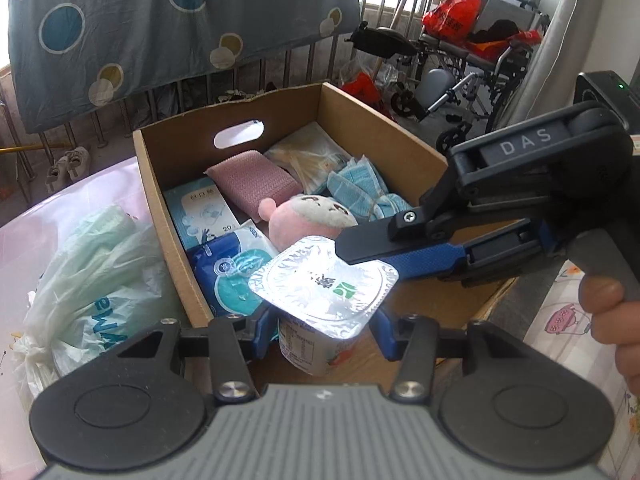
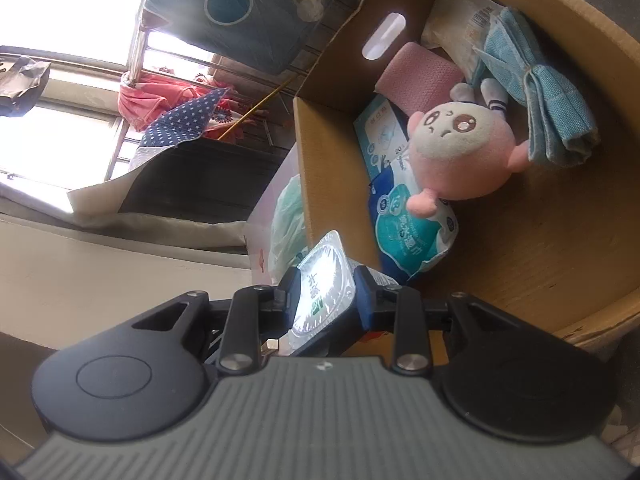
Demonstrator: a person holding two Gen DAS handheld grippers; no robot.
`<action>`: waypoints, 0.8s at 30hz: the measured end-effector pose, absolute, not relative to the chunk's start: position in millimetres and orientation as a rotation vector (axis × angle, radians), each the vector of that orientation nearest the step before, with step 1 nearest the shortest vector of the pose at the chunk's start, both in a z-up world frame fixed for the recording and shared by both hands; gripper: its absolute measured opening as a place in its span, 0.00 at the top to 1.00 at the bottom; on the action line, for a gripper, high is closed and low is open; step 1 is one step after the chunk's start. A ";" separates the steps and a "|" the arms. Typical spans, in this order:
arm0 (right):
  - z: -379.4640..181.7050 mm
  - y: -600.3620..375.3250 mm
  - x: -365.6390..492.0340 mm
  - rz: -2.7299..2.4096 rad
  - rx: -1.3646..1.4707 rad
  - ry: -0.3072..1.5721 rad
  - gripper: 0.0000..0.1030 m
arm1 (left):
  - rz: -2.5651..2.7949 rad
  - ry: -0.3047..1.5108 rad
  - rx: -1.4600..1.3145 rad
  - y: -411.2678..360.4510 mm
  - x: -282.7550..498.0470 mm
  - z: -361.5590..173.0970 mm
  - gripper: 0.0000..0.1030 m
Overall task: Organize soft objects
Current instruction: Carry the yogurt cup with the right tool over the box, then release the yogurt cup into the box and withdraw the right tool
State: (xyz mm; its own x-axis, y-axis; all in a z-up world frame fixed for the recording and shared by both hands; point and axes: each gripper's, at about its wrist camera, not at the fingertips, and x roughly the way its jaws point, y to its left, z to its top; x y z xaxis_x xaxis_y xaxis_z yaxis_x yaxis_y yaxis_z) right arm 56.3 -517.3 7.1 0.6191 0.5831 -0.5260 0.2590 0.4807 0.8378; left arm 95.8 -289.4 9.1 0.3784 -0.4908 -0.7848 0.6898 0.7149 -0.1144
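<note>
Left wrist view: left gripper (image 1: 324, 330) clamps a foil-lidded yogurt cup (image 1: 320, 292) by its body over the near edge of the cardboard box (image 1: 384, 128), w/ the right gripper (image 1: 362, 250) reaching in from the right, jaws around the lid's edge & opening. Only here: green plastic bags (image 1: 92, 276) left of box, wheelchair (image 1: 480, 52) behind. Right wrist view alone shows the pink plush doll (image 2: 460, 152) face-on, lying on a blue wipes pack (image 2: 412, 232) beside a folded blue towel (image 2: 552, 108).

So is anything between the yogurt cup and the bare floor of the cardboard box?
Nothing visible. The yogurt cup hangs above the cardboard box; its bare floor lies open beside the blue pack and plush doll.
</note>
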 end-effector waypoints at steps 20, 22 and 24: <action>-27.0 -526.1 73.5 0.122 0.970 1.080 0.68 | -0.756 0.851 0.279 -260.1 82.9 25.8 0.48; -28.5 -522.2 78.8 0.099 0.927 1.117 0.66 | -0.736 0.848 0.258 -246.8 83.6 29.1 0.48; -34.6 -517.3 87.7 0.084 0.891 1.183 0.59 | -0.717 0.849 0.234 -232.2 84.5 31.1 0.48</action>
